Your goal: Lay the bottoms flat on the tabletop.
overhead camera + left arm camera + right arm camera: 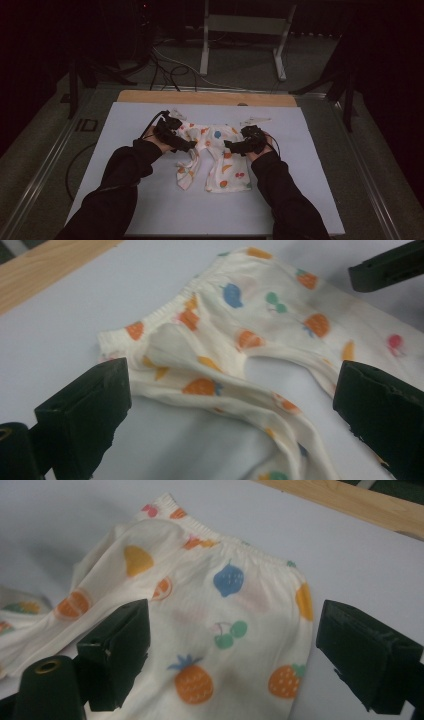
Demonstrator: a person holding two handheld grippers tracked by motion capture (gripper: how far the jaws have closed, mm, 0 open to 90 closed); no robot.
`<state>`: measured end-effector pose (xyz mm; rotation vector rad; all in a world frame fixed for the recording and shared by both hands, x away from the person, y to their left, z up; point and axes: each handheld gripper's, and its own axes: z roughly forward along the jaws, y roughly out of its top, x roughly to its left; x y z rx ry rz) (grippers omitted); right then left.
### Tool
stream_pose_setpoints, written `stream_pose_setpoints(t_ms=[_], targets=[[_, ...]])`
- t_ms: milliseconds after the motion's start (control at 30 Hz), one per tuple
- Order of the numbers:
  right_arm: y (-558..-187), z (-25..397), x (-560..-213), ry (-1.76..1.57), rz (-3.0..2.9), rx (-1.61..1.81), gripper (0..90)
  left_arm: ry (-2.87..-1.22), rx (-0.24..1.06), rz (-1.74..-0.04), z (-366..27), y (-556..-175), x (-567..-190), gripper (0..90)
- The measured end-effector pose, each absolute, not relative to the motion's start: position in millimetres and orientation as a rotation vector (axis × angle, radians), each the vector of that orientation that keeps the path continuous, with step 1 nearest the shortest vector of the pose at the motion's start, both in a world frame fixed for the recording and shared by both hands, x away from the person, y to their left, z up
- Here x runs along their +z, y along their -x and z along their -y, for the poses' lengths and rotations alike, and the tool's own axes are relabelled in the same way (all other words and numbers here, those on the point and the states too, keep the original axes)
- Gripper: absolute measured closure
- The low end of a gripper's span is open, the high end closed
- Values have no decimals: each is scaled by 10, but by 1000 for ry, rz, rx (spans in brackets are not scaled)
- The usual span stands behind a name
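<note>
Evidently both jaws gape, the left gripper [186, 145] and right gripper [231, 146] flanking the fruit-print baby pants [216, 155] at the waistband, likely to pinch its two sides.

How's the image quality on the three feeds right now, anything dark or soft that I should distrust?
High view: dim overall, the surroundings nearly black, the pants small and their print hard to read. Left gripper view: evenly lit, the waistband fairly sharp, the near leg and the jaw edges soft. Right gripper view: bright, no glare, the fruit print clear, the foreground jaws slightly blurred.
</note>
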<state>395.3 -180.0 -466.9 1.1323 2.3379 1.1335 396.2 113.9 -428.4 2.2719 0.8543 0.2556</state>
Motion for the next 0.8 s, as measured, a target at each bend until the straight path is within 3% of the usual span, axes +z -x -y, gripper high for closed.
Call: stream_pose_setpoints(t_ms=[400, 633, 800], targets=[[-3600, 1805, -4645, -1061, -2366, 1183, 144, -2285, 236, -728, -1256, -3558, -4292, 84], [-3489, 1819, -4599, -1029, -2368, 1195, 144, -2297, 213, -682, -1386, -3415, -4428, 216], [-3386, 1843, -4611, -1021, -2379, 1199, 144, -2306, 193, -673, -1449, -3382, -4613, 383]])
